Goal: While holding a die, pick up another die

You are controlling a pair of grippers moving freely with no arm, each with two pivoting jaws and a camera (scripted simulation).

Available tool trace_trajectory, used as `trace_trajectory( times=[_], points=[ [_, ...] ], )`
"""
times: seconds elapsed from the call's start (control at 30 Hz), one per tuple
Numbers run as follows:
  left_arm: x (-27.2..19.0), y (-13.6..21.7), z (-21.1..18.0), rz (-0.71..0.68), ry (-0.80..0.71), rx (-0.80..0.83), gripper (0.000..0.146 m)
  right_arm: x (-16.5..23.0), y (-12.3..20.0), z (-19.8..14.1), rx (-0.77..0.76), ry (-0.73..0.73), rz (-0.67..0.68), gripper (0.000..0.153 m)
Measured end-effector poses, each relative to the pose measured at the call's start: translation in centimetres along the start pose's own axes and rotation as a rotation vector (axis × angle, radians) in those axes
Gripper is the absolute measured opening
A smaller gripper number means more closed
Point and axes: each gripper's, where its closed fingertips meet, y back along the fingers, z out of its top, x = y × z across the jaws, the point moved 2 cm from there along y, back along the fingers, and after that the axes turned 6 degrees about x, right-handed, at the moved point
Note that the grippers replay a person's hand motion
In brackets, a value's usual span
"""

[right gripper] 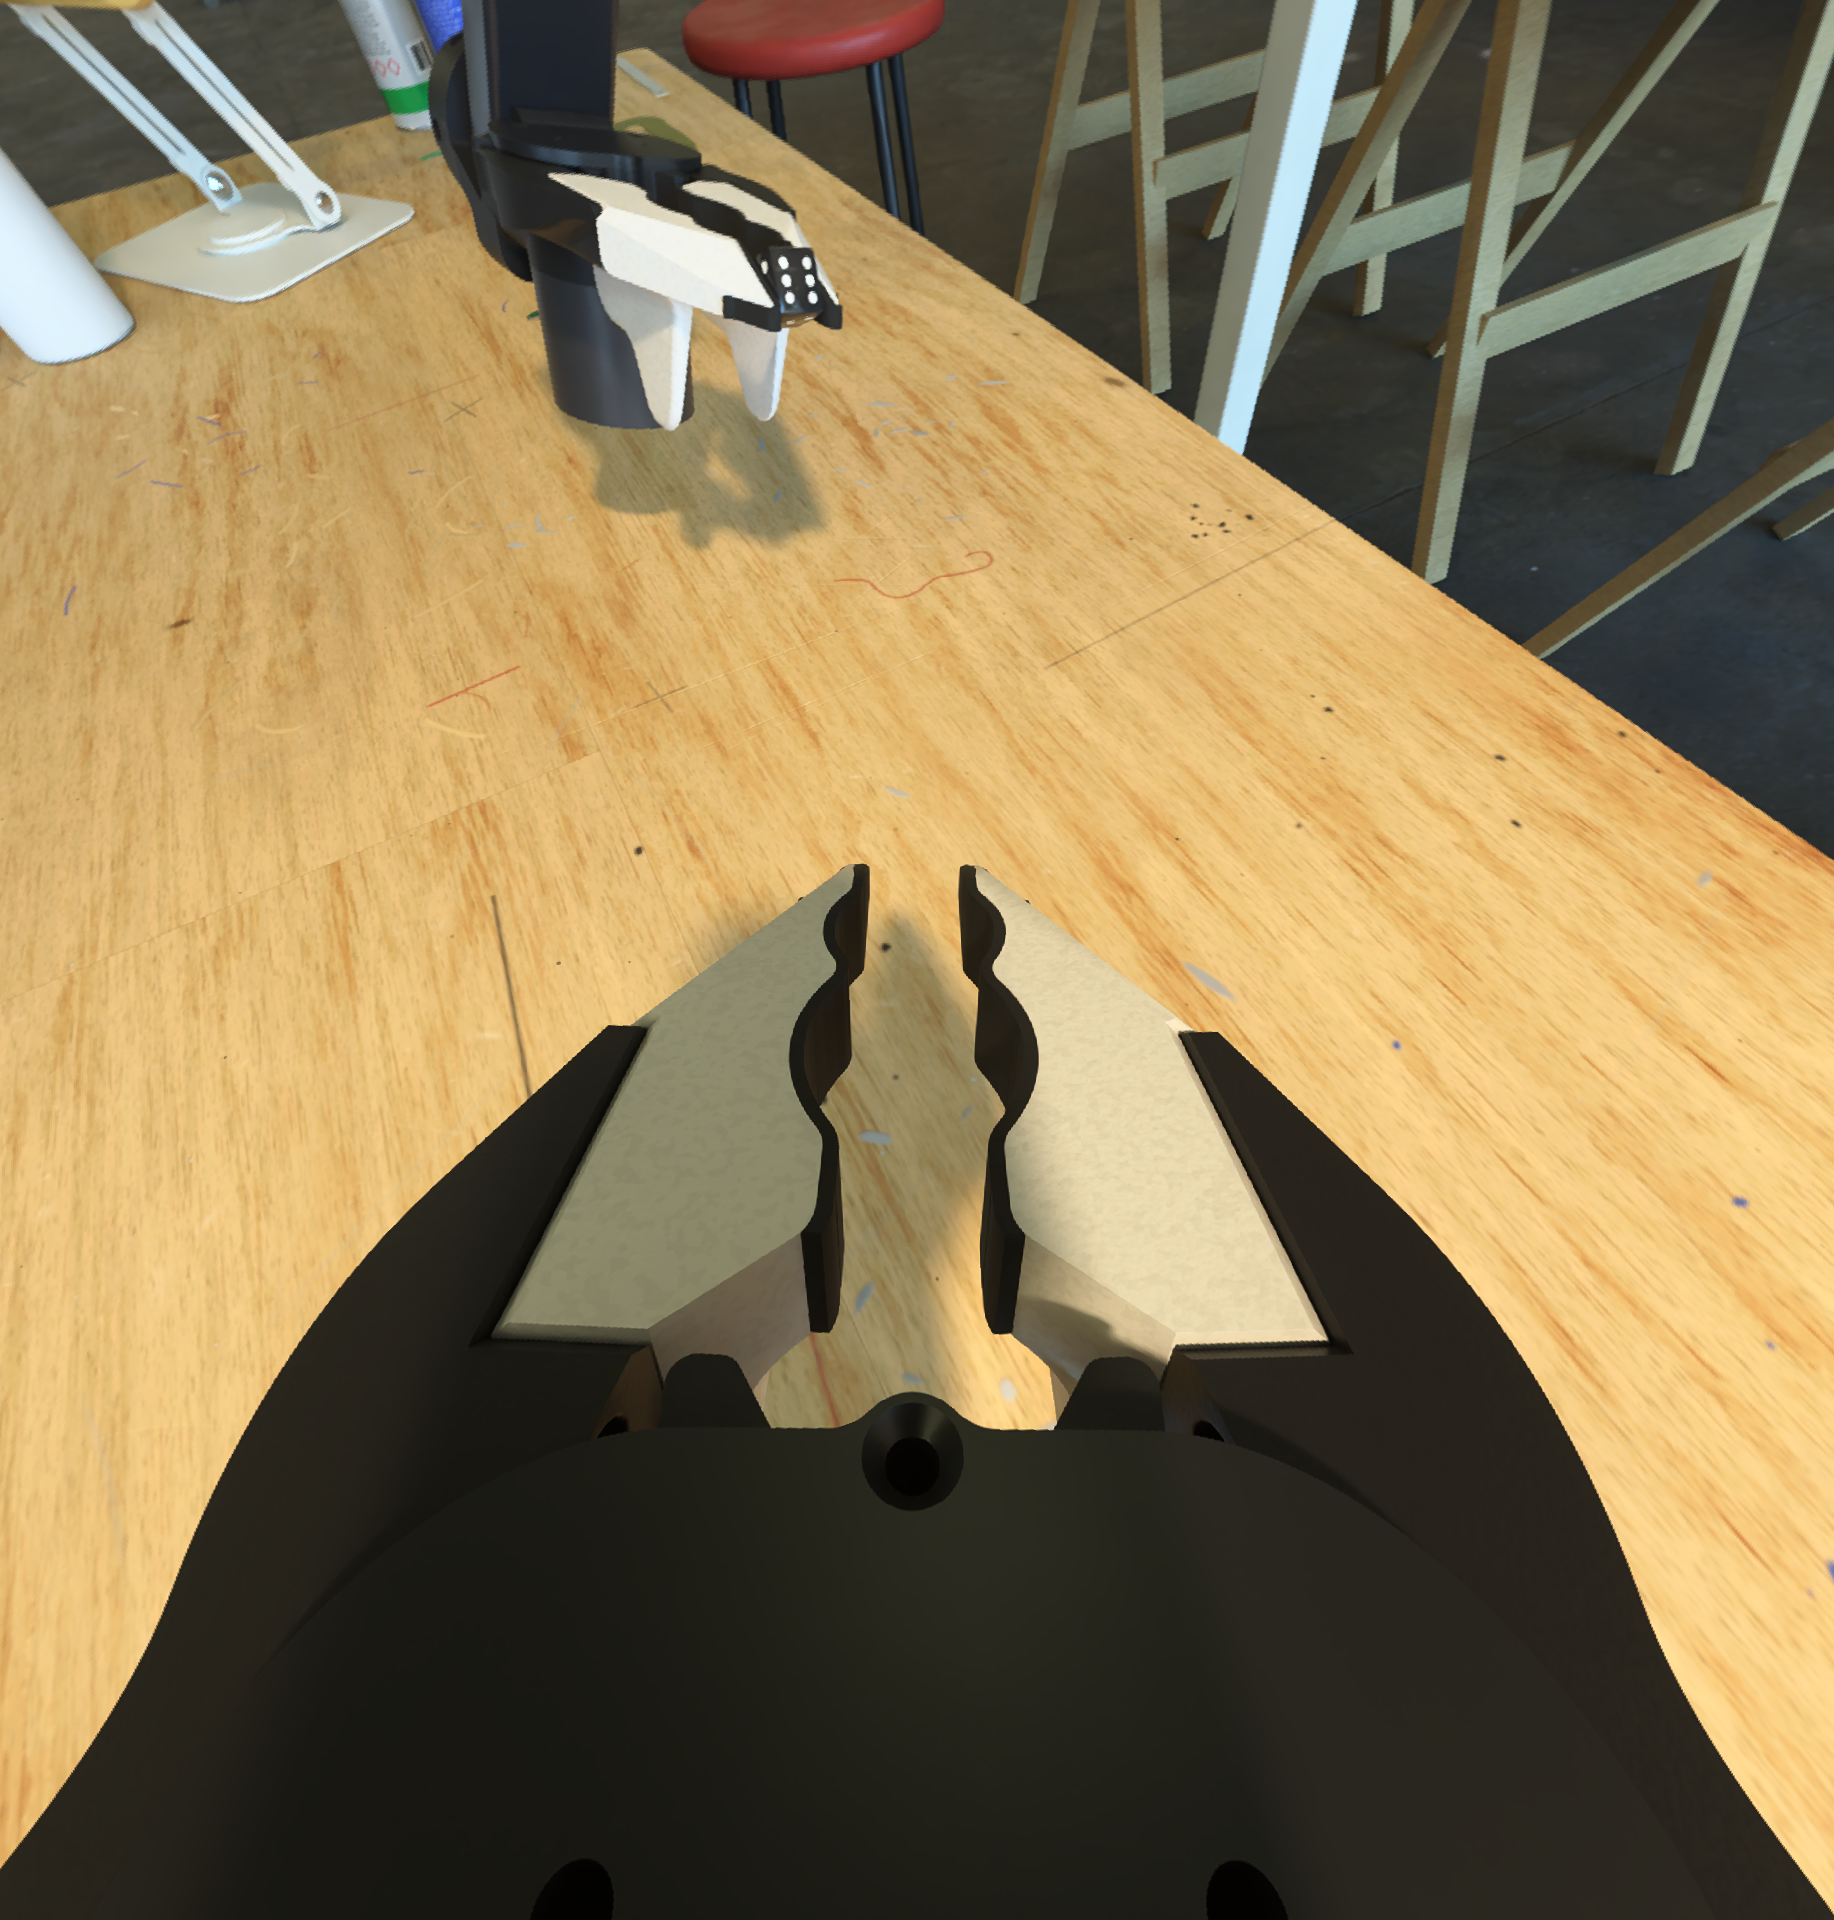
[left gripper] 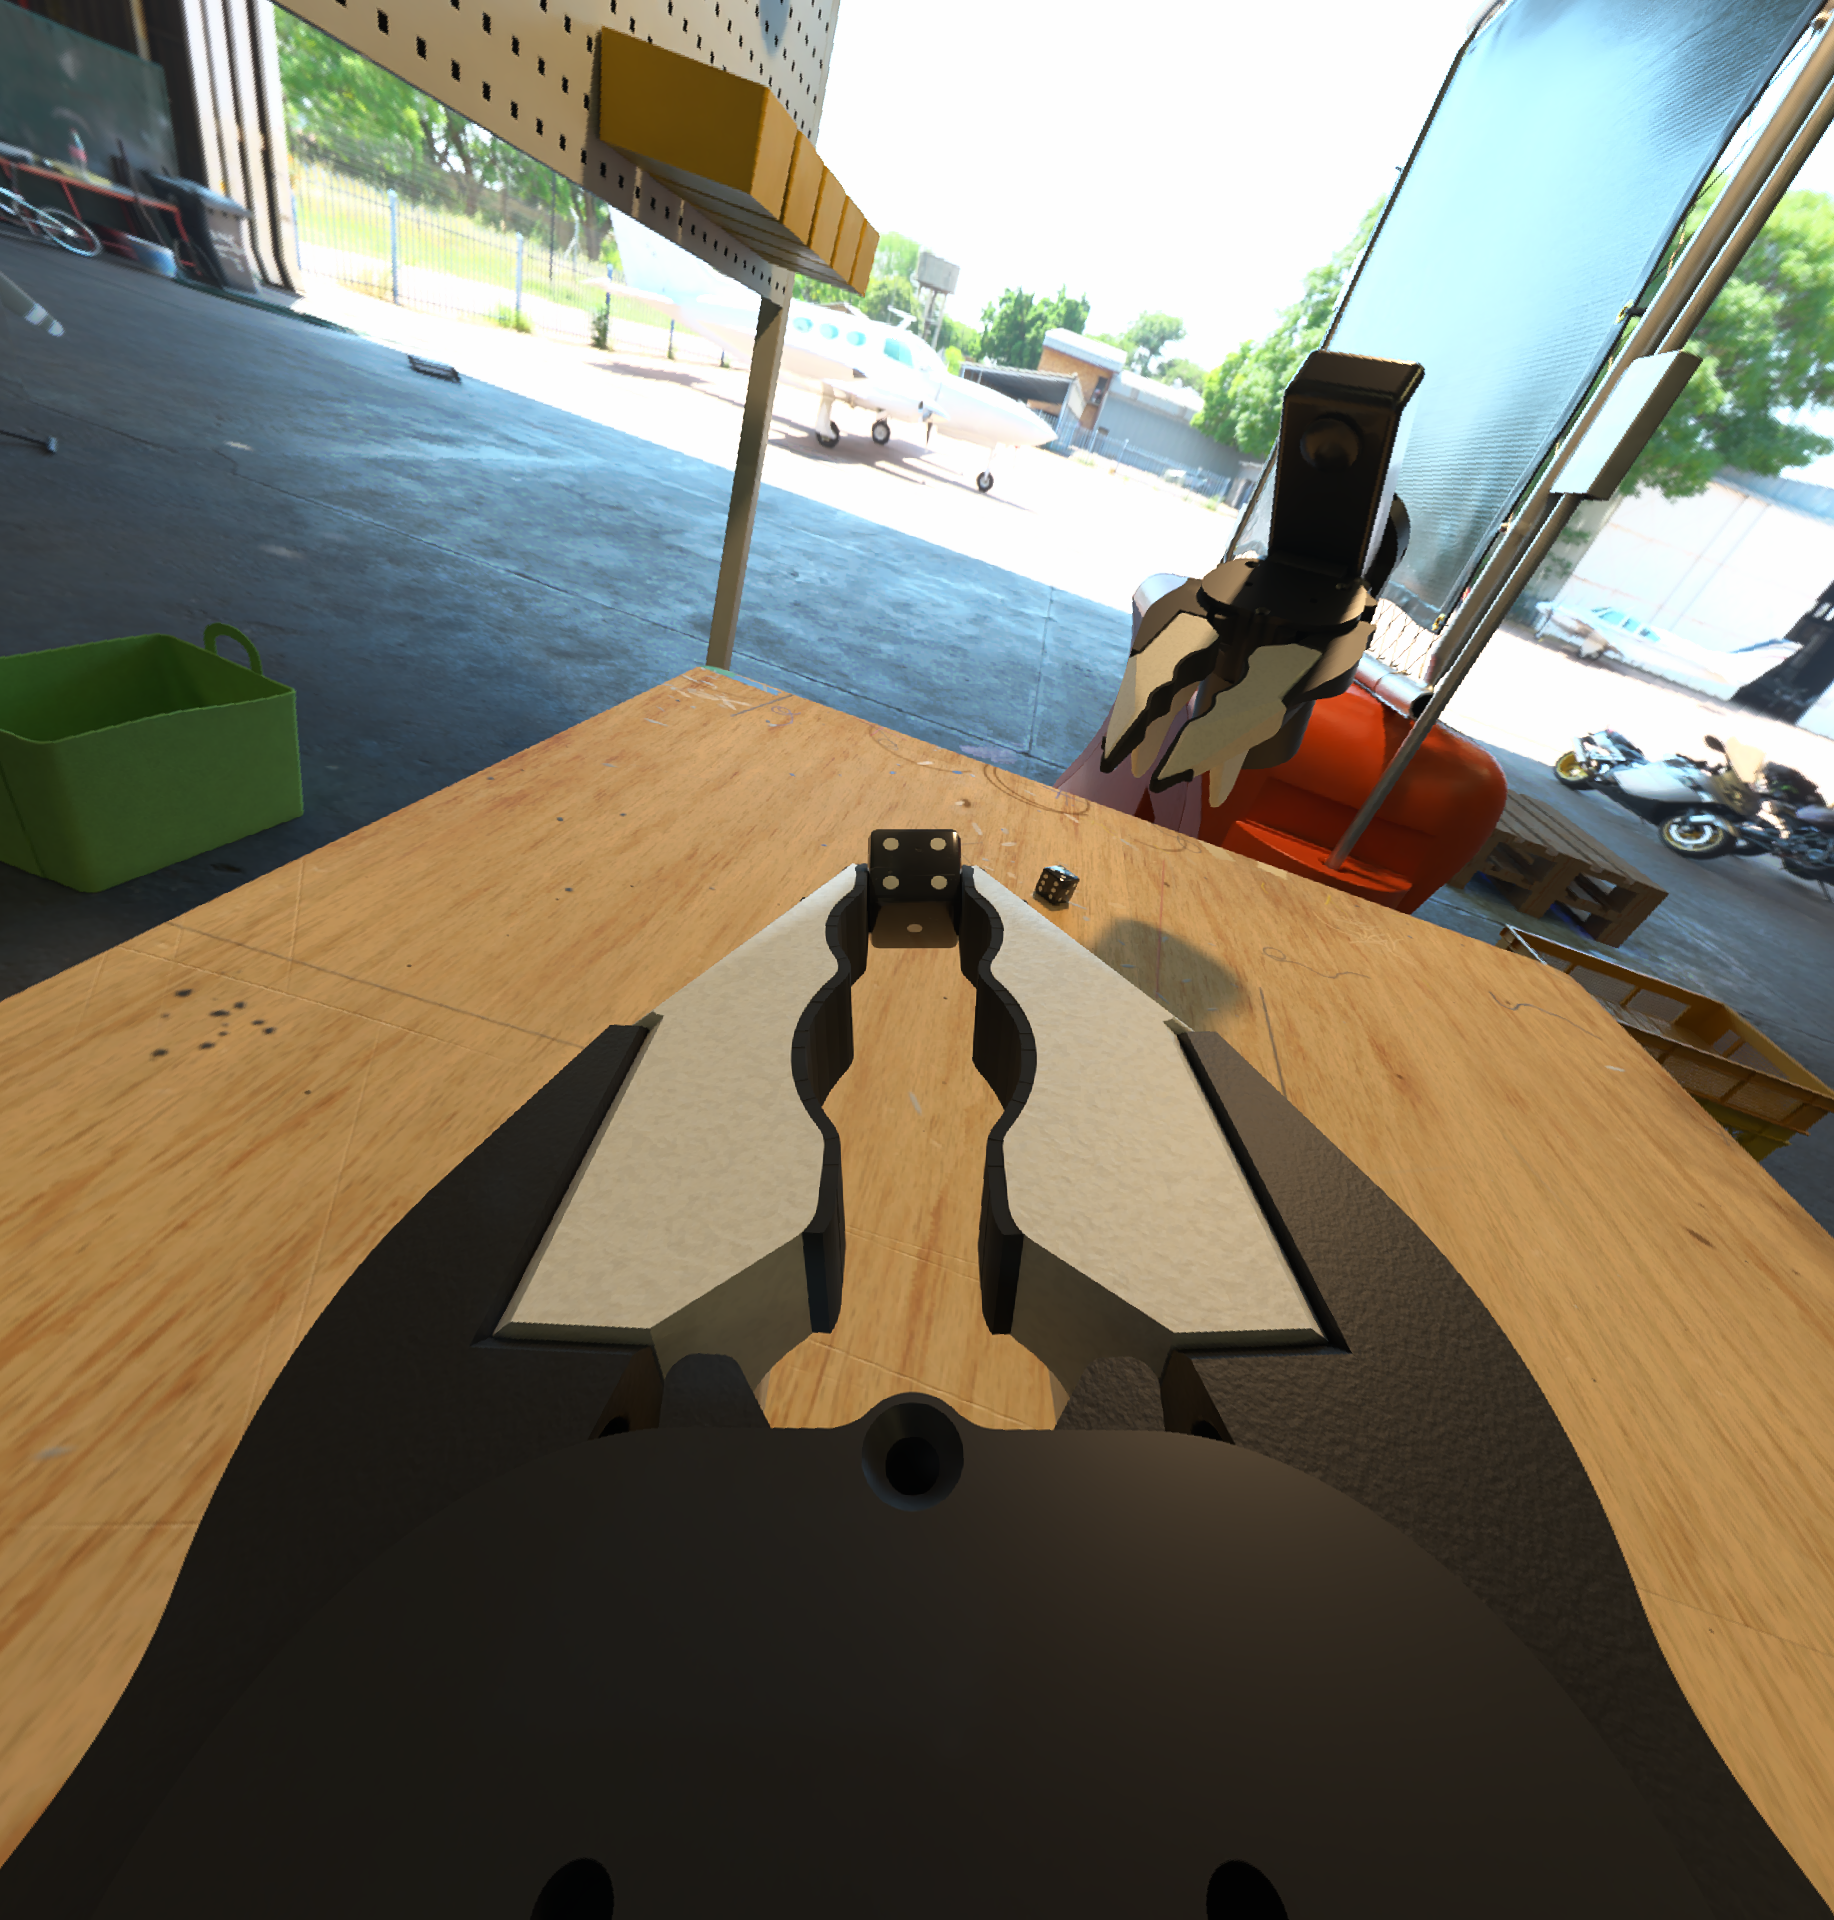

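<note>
We hold a black die (left gripper: 915, 860) at the very tips of our left gripper (left gripper: 914, 883), the fingers (left gripper: 726, 1101) closed narrow on its two sides, its four-pip face turned up toward the camera; the right wrist view confirms it, showing the same die (right gripper: 791, 278) pinched at the tips of that gripper (right gripper: 788, 296), which hangs clear above the counter (right gripper: 373, 727) and casts a shadow below. The second die (left gripper: 1055, 884) is the one the next move turns on: it lies loose on the counter (left gripper: 477, 935), small and black, at about two o'clock from our left fingertips and just beside them. A cube has no long axis, so approach angle matters little. Our right gripper (left gripper: 1199, 748) hovers farther off at about one o'clock, above the far counter edge, fingers pointing down. In its own view the right gripper (right gripper: 914, 894) holds nothing, its fingers (right gripper: 1089, 1122) set to a narrow gap, and the loose die does not appear there. We judge the left to be nearer, but it is occupied.
</note>
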Motion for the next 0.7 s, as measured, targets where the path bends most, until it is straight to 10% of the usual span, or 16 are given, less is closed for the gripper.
trace_trajectory(
  times=[0.43, 0.7],
  points=[
    [0.6, 0.2, -0.1, 0.003, 0.031, -0.026, 0.016, -4.4, 5.6, -3.4, 0.023, -0.089, -0.205, 0.020],
    [0.6, -0.1, -0.2, 0.003, 0.035, -0.017, 0.016, -1.6, 2.2, -4.0, 0.079, -0.049, -0.092, 0.018]
  ],
)
